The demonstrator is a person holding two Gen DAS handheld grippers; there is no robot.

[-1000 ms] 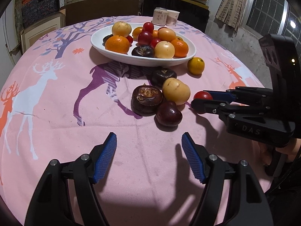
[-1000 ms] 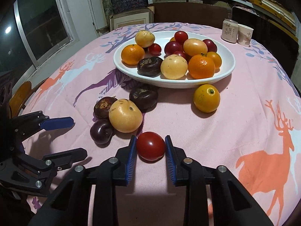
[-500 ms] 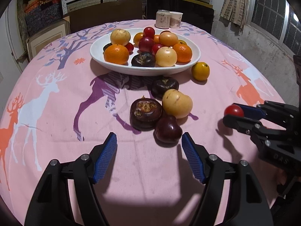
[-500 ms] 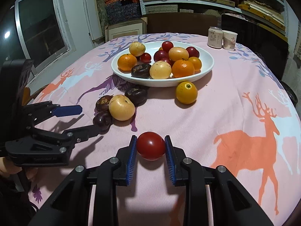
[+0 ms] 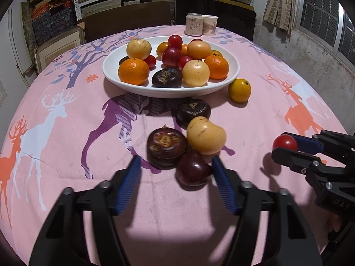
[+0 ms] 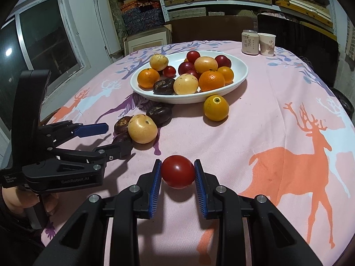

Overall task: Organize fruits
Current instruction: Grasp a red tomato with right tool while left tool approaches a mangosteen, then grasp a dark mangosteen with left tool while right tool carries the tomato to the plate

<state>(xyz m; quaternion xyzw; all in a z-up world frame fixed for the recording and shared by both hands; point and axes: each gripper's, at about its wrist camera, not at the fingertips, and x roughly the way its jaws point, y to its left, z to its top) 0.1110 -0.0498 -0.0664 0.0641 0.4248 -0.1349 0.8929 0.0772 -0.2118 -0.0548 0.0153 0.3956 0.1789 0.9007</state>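
My right gripper [image 6: 177, 175] is shut on a red tomato [image 6: 178, 171] and holds it above the cloth; it also shows in the left wrist view [image 5: 285, 143]. My left gripper [image 5: 175, 170] is open, its fingers on either side of a dark purple plum [image 5: 192, 171]. Beside the plum lie a dark mangosteen [image 5: 166, 147] and a yellow pear-like fruit [image 5: 205, 135]. A second dark fruit [image 5: 193, 112] and a yellow orange [image 5: 239, 90] lie nearer the white bowl [image 5: 115, 78], which holds several fruits. The left gripper appears at the left in the right wrist view [image 6: 111, 139].
A can [image 5: 194, 24] and a paper cup [image 5: 209, 25] stand at the table's far edge. A pink deer-print cloth [image 5: 66, 133] covers the round table. Shelves and chairs stand behind it.
My left gripper moved forward so its fingers now flank the plum. My right gripper lifted the tomato and drew it back towards the table's near right side.
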